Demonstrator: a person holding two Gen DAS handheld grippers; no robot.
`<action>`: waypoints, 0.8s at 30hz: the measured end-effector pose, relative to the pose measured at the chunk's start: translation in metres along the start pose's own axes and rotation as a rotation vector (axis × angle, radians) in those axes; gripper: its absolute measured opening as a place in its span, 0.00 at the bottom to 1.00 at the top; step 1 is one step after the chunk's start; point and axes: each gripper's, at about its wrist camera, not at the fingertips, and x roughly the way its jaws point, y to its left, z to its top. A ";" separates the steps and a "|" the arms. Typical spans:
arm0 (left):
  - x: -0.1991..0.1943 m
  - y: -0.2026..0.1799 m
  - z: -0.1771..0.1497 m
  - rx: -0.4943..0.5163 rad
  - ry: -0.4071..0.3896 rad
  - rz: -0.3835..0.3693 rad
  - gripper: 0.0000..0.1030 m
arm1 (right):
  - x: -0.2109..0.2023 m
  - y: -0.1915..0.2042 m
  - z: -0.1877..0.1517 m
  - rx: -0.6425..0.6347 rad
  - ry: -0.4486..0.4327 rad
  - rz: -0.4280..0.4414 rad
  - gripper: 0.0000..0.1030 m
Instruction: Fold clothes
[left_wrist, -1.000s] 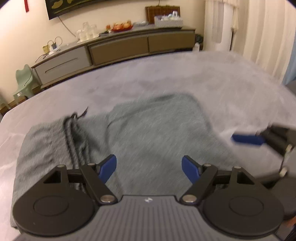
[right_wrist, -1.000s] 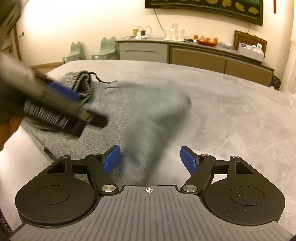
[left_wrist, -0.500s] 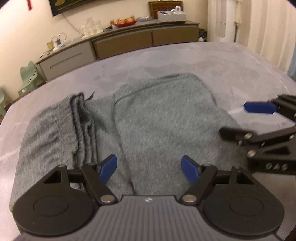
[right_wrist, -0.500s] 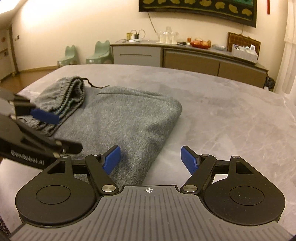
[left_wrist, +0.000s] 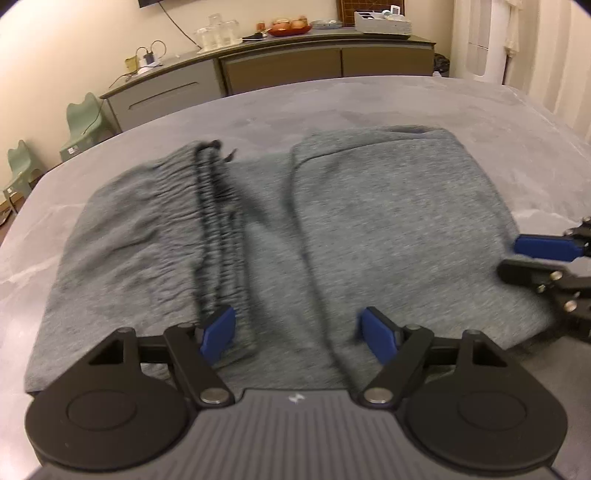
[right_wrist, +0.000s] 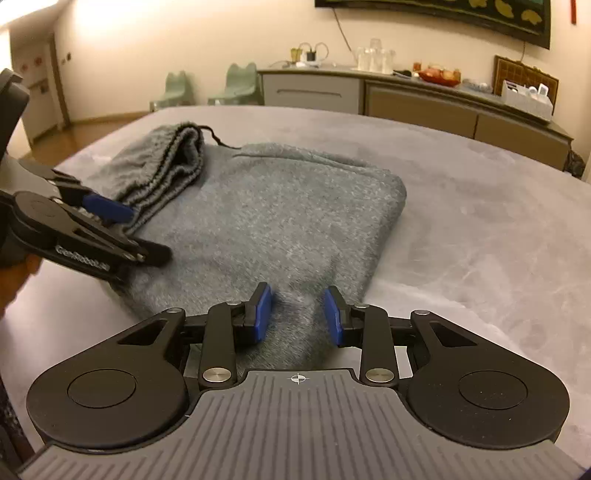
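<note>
Grey sweatpants (left_wrist: 369, 229) lie folded on the grey table (left_wrist: 369, 103), with the ribbed waistband and dark drawstring (left_wrist: 214, 221) on the left part. My left gripper (left_wrist: 299, 332) is open, low over the near edge of the cloth. My right gripper (right_wrist: 297, 314) has its jaws partly closed around the near corner of the sweatpants (right_wrist: 280, 221), with cloth between the pads. It also shows in the left wrist view (left_wrist: 546, 254) at the cloth's right edge. The left gripper shows in the right wrist view (right_wrist: 107, 221) by the waistband.
A long sideboard (left_wrist: 280, 66) with glasses, a fruit bowl and a tray stands along the back wall. Small green chairs (left_wrist: 85, 122) stand at the left. Curtains (left_wrist: 554, 55) hang at the right. Bare table surface (right_wrist: 480, 240) lies right of the cloth.
My right gripper's jaws have narrowed and moved onto the cloth's near corner. My left gripper has moved closer over the near edge, still open.
</note>
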 end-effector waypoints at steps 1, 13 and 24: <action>-0.003 0.002 0.000 -0.003 0.006 -0.003 0.71 | -0.001 -0.001 0.001 0.003 0.004 0.000 0.32; 0.040 -0.003 0.111 -0.057 -0.092 -0.033 0.68 | 0.008 -0.022 0.070 -0.068 -0.091 -0.036 0.35; 0.092 0.002 0.131 -0.027 -0.010 0.023 0.69 | 0.083 -0.035 0.072 -0.077 0.049 -0.048 0.36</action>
